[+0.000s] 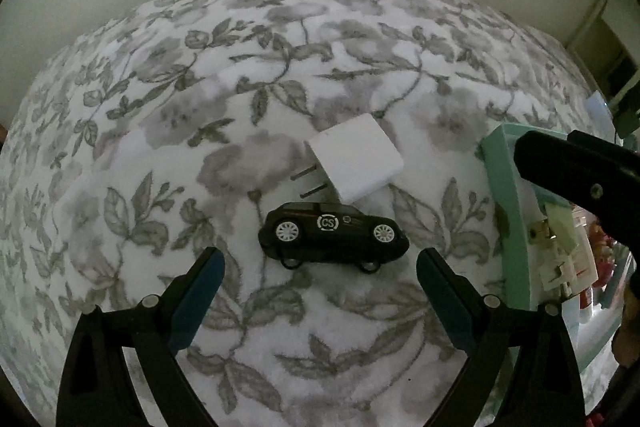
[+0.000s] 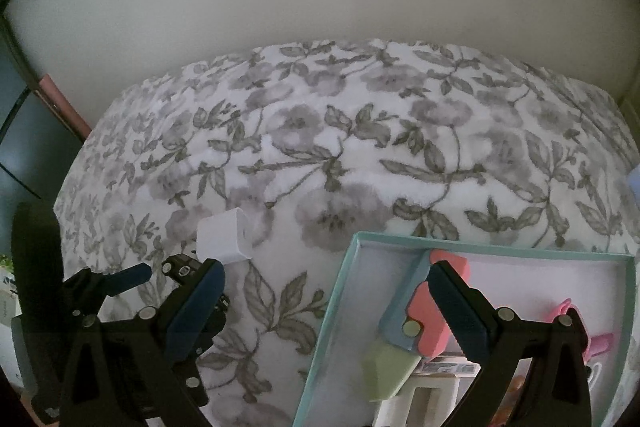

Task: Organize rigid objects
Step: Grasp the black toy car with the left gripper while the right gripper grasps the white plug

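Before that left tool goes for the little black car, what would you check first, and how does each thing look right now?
1. Left tool open: ok, fingers spread wider than the car.
2. Black toy car with white wheels between the fingers: ok, lying on its side.
3. White square plug charger clear of the car: not ok, it sits close behind.
4. Right tool empty: ok.
5. Mint green open box has room: ok.
6. Flowered blanket firm: cannot tell.

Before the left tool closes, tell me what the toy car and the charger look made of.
Toy car: probably glossy painted metal or plastic; its black body shows soft highlights, with white wheels and a printed "CS" badge. Wall charger: likely smooth matte white plastic, with two dark metal-looking prongs.
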The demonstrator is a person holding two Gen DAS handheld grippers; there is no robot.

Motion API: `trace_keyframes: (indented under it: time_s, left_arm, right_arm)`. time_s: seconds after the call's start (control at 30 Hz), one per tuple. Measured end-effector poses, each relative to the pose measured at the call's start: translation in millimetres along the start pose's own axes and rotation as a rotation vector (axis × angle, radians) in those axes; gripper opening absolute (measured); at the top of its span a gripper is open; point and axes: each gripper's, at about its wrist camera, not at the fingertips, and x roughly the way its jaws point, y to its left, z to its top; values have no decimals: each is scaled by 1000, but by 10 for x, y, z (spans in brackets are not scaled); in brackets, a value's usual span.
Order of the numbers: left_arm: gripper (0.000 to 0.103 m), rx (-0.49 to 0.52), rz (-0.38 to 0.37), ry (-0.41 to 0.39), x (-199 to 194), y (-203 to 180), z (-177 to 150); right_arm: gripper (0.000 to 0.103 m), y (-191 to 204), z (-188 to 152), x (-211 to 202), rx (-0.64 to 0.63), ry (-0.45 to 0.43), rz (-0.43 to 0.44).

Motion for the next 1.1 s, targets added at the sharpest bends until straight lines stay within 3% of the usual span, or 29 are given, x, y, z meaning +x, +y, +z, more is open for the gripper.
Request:
trace_keyframes:
  time_s: [0.23, 0.4, 0.43, 0.5, 0.8, 1.1]
  left_arm:
    - [97, -51, -11, -47, -12, 29, 26]
    - [96, -15, 14, -25, 39, -25, 11]
    - [95, -13, 17, -26, 43, -30, 14]
    - [78, -16, 10, -31, 33, -21, 21]
    - [77, -56, -16, -37, -26, 69, 23]
    - [77, -302, -11, -38, -186, 567, 9]
  right_arm:
    - [103, 2, -14, 26, -2, 6, -1]
    - [103, -16, -14, 25, 12, 9, 7]
    - [103, -14, -16, 26, 13, 9, 6]
    - [103, -14, -11, 36, 10, 11, 5]
    - [103, -3, -19, 46, 7, 12, 9]
    - [103, 137, -17, 84, -23, 18, 37]
